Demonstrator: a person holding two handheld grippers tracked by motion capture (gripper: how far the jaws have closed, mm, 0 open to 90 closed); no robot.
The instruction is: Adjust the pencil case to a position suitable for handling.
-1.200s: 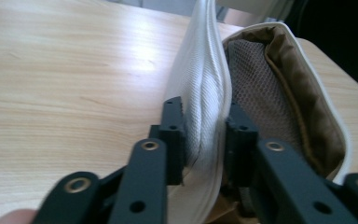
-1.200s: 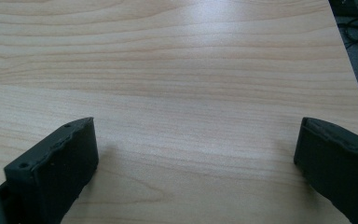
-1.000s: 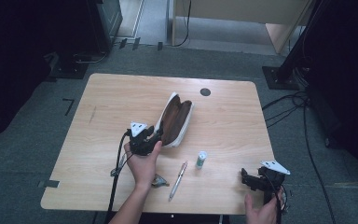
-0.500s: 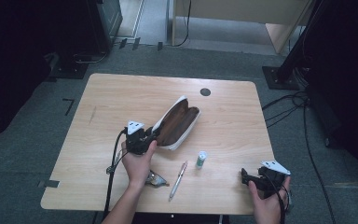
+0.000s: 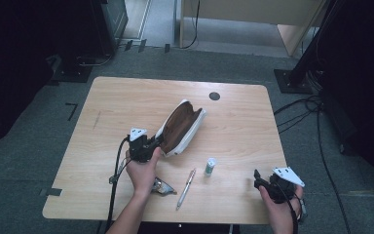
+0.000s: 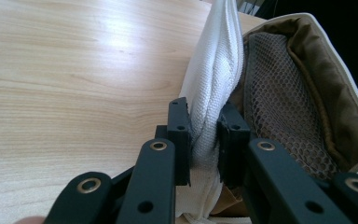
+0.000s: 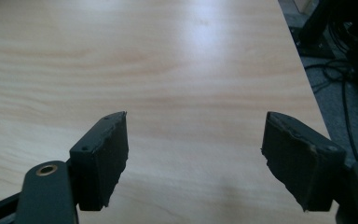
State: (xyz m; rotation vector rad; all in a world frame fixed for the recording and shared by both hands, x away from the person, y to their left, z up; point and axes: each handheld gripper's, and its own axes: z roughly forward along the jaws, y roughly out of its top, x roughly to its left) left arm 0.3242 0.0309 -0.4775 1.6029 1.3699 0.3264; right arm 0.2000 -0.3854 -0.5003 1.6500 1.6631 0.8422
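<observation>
A white fabric pouch (image 5: 182, 127) with a brown lining lies open at the middle of the wooden table (image 5: 126, 97). My left gripper (image 5: 157, 143) is at its near end. In the left gripper view the jaws have just been closing, and my left gripper (image 6: 204, 135) is now shut on the pouch's white side wall (image 6: 214, 84), with mesh lining to the right. Near the table's front right corner my right gripper (image 5: 257, 178) is held in a hand. Its jaws have just been closing a little, but my right gripper (image 7: 196, 154) stands open over bare wood with nothing between them.
A pen (image 5: 185, 187) lies near the front edge, with a small green and white bottle (image 5: 210, 166) standing to its right. A crumpled shiny wrapper (image 5: 161, 186) lies by the left wrist. A black round cap (image 5: 215, 96) sits in the tabletop at the back.
The pouch has tipped over to the right and its mouth gapes wider. The left hand has shifted slightly toward the near left. The right hand has stayed put.
</observation>
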